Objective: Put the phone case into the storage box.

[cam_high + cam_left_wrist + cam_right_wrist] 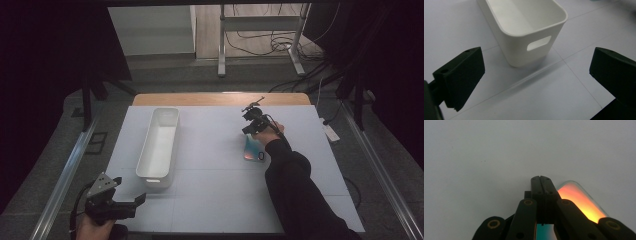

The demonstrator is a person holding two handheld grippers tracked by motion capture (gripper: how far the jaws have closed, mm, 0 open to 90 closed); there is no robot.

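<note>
- A flat card (253, 149), shading from teal to orange-pink, is lying on the bench (210, 195), well to the right of the long white bin (159, 142) — roughly level with the bin's middle.
- In the right gripper view the card (580, 201) is glowing orange at its rounded end, with a patch of teal showing low down beneath the tool's links.
- The right tool (255, 124) is sitting just above the card's far end, on the side of the card away from the person; whether it is touching the card cannot be told from the high view.
- Its jaws are pressing flat against each other in the right gripper view, closed, with nothing between them; the card is lying beside them, to their right, not in their grip.
- The person's right hand (268, 134) is wrapping the right tool, and a dark sleeve (295, 190) is running back toward the near edge of the bench, well right of the bin.
- The left tool (116, 204) is hovering near the bin's near end, a little to its left, with a grey three-cornered plate on top.
- Its jaws are standing wide apart in the left gripper view — open, gripping nothing — and pointing toward the bin's (524, 27) near wall with its slot handle.
- The bin is standing upright on the bench and looking empty.
</note>
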